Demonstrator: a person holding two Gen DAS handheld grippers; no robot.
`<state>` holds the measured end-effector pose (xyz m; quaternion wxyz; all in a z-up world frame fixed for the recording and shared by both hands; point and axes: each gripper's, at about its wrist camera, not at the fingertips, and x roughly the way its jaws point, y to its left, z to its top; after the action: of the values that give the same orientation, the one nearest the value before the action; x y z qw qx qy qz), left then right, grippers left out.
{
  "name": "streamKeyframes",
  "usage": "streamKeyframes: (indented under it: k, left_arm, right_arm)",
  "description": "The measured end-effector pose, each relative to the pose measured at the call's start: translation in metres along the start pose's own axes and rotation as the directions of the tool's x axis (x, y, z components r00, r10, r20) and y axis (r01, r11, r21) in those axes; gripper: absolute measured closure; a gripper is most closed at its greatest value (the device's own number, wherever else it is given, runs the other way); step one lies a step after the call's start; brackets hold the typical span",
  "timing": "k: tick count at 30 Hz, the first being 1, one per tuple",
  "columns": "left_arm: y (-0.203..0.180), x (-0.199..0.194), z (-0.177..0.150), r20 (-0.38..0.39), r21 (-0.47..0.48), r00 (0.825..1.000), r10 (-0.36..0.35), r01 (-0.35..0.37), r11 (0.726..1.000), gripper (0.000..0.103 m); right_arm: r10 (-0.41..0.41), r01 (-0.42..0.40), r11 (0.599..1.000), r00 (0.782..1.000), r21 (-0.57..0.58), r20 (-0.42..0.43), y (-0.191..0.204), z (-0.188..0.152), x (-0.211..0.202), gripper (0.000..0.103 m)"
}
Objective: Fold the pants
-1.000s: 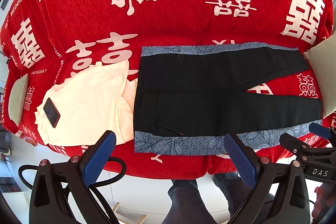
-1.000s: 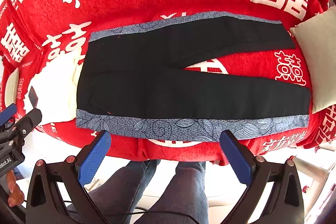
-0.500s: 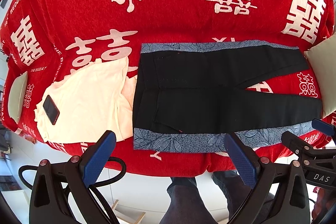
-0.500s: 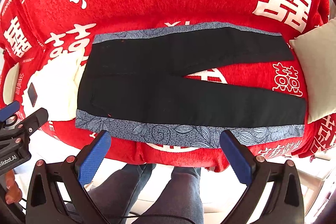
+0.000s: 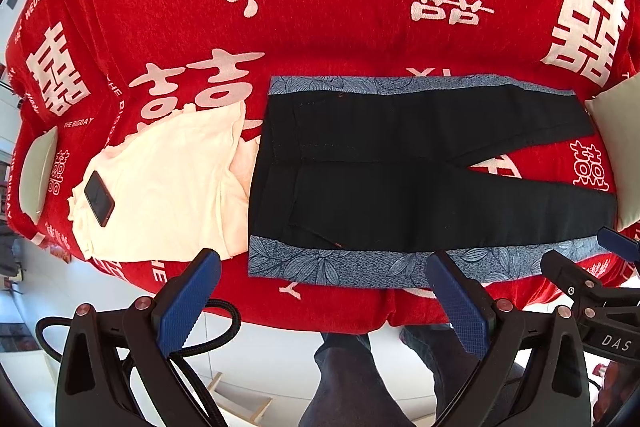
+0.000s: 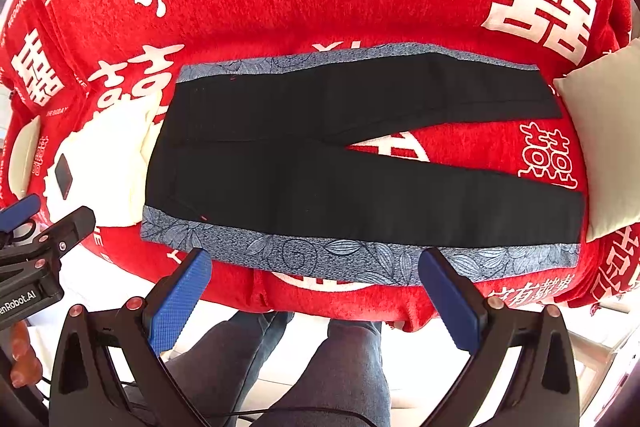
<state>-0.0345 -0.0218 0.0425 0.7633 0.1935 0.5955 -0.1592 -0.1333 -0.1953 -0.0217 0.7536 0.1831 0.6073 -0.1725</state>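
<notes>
Black pants [image 5: 400, 183] with blue-grey leaf-print side bands lie flat and unfolded on a red blanket [image 5: 360, 7] printed with large white characters. The waist points to the left of both views, and the two legs run to the right, parted in a narrow V that shows red cloth between them. One printed band runs along the near edge of the pants, the other along the far edge.

Just beside the waistband lies a cream garment [image 5: 168, 187], spread out and touching the pants at their left edge. A dark phone [image 5: 99, 203] rests on top of that garment near its left side. A pale cushion [image 6: 604, 147] sits at the right, close to the leg ends, and another pale cushion [image 5: 38, 179] lies at the far left edge of the blanket.

The left gripper [image 5: 320, 303] hangs above the near edge of the blanket, its blue-padded fingers spread wide with nothing between them. The right gripper [image 6: 316, 301] is likewise wide apart and empty, poised over the near printed band. Below both, the person's legs [image 6: 320, 367] in dark trousers stand on a light floor.
</notes>
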Motion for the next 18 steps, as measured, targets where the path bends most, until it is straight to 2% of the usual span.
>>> streamKeyframes:
  k: [7, 12, 18]
  left_arm:
    - [-0.016, -0.009, -0.011, -0.005, -0.047, 1.000, 0.007, -0.007, 0.999, 0.000]
    - [-0.030, -0.014, -0.028, -0.017, -0.085, 0.999, 0.043, -0.044, 0.995, 0.000]
    - [-0.039, -0.003, -0.049, -0.065, -0.134, 0.997, 0.037, -0.045, 0.990, 0.000]
  right_arm:
    - [0.006, -0.005, 0.999, 1.000, -0.033, 0.007, -0.017, 0.000, -0.006, 0.000]
    - [0.024, -0.023, 0.998, 1.000, -0.061, 0.004, -0.031, -0.005, -0.008, 0.000]
    - [0.034, -0.035, 0.996, 0.999, -0.087, -0.017, -0.044, -0.013, -0.001, 0.000]
